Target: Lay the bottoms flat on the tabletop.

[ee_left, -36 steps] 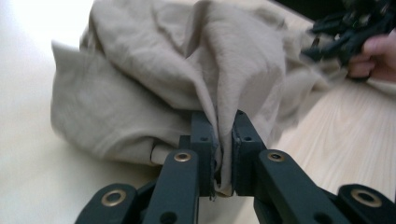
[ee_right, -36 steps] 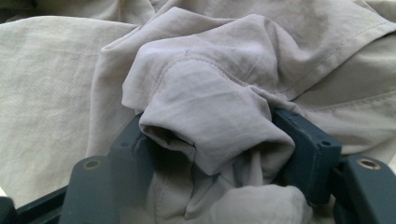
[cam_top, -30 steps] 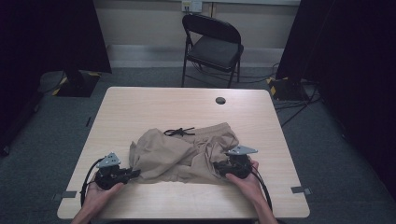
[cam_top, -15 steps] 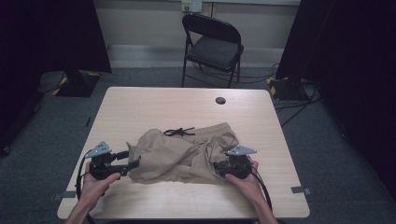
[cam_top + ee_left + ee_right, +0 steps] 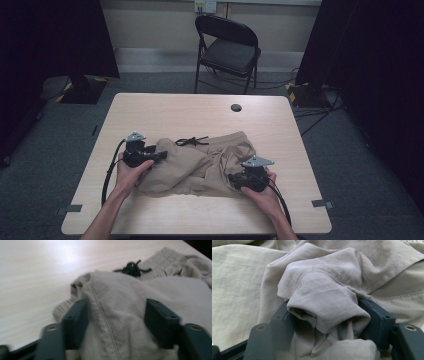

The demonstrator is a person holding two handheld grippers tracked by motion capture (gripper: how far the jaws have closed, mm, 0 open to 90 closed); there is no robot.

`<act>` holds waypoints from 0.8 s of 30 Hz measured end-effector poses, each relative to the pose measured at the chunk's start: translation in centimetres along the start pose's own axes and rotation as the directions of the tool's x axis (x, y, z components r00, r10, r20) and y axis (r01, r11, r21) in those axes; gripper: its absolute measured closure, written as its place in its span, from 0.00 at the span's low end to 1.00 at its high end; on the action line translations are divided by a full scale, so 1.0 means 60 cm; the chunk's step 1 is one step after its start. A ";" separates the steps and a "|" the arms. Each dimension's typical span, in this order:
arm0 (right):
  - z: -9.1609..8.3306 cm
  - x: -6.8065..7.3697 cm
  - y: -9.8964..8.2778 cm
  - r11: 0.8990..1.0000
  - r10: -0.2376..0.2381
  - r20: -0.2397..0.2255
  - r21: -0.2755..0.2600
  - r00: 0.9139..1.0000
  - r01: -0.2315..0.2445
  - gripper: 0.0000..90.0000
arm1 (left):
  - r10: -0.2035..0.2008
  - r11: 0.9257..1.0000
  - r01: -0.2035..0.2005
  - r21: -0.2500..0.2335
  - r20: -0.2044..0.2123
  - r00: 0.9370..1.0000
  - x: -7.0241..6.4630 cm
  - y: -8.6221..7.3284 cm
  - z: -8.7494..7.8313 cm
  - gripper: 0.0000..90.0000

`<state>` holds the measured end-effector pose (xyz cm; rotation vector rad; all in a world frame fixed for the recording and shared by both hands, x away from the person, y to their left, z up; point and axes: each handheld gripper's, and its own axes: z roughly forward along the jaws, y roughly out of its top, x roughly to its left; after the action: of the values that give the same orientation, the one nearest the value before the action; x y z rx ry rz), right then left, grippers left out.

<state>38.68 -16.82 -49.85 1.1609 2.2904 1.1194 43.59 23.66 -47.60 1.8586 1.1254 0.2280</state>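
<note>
We see a pair of tan drawstring shorts (image 5: 200, 165) lying crumpled on the near half of a light wooden table (image 5: 200, 112), the ribbed waistband turned toward the far side with its black drawstring bow (image 5: 191, 141) resting on the wood just beyond it.

The left gripper (image 5: 156, 156) sits at the shorts' left edge. In the left gripper view its jaws have just been closing around a seamed fold of the fabric (image 5: 112, 322); cloth lies between them, yet we cannot tell whether the pads press on it.

The right gripper (image 5: 235, 180) rests at the shorts' near right corner. In the right gripper view a thick bunch of cloth (image 5: 324, 305) sits wedged between its jaws, pinched on both sides.

A black folding chair (image 5: 227, 47) stands on the floor beyond the table.
</note>
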 end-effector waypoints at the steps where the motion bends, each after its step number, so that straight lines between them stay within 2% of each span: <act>1: 0.000 -0.001 0.000 1.000 0.001 -0.003 -0.002 1.000 -0.001 0.36 | 0.004 1.000 -0.004 0.000 0.008 1.000 0.000 -0.003 0.001 0.58; 2: 0.000 -0.001 0.000 1.000 0.004 -0.003 -0.002 1.000 -0.004 0.36 | 0.007 1.000 -0.007 -0.009 0.032 0.999 -0.003 -0.007 -0.002 0.69; 4: 0.000 -0.001 0.000 1.000 0.003 -0.003 -0.002 1.000 -0.003 0.36 | 0.025 1.000 -0.024 -0.016 0.084 0.996 -0.008 -0.012 -0.015 0.83; 7: 0.000 -0.001 0.000 1.000 0.001 -0.004 -0.002 1.000 -0.001 0.36 | 0.073 0.997 -0.069 -0.030 0.143 0.987 -0.027 -0.023 -0.050 0.90; 9: 0.000 -0.001 0.000 1.000 0.001 -0.004 -0.003 1.000 -0.001 0.36 | 0.102 0.994 -0.096 -0.044 0.142 0.985 -0.039 -0.032 -0.076 0.91; 11: 0.000 0.000 0.000 1.000 0.000 0.000 0.000 1.000 0.000 0.36 | 0.101 0.994 -0.092 -0.059 0.163 0.981 -0.046 -0.045 -0.099 0.92; 14: 0.000 0.001 0.000 1.000 0.002 0.002 0.000 1.000 -0.002 0.36 | 0.106 0.994 -0.102 -0.033 0.173 0.979 -0.049 -0.076 -0.119 0.93; 17: 0.000 0.001 0.000 1.000 0.003 0.002 0.000 1.000 -0.003 0.36 | 0.110 0.993 -0.117 0.032 0.172 0.979 -0.049 -0.110 -0.119 0.93; 19: 0.000 0.000 0.000 1.000 0.000 0.000 0.000 1.000 0.000 0.36 | 0.107 0.991 -0.120 0.068 0.162 0.981 -0.048 -0.120 -0.111 0.93; 20: 0.000 0.000 0.000 1.000 0.000 0.000 0.000 1.000 0.000 0.36 | 0.099 0.991 -0.112 0.076 0.152 0.983 -0.046 -0.121 -0.106 0.92; 21: 0.000 0.000 0.000 1.000 0.000 0.001 0.000 1.000 0.000 0.36 | 0.099 0.991 -0.112 0.076 0.152 0.983 -0.046 -0.121 -0.106 0.89; 22: 0.000 0.001 0.000 1.000 0.000 0.005 0.002 1.000 0.000 0.36 | 0.089 0.992 -0.100 0.079 0.133 0.987 -0.043 -0.118 -0.099 0.86; 24: -0.001 0.003 0.001 1.000 0.000 0.011 0.007 1.000 0.000 0.36 | 0.076 0.994 -0.086 0.066 0.134 0.988 -0.041 -0.114 -0.100 0.82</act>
<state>38.58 -16.70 -49.78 1.1665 2.2880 1.1036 34.70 26.52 -48.87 1.9556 0.9807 0.1109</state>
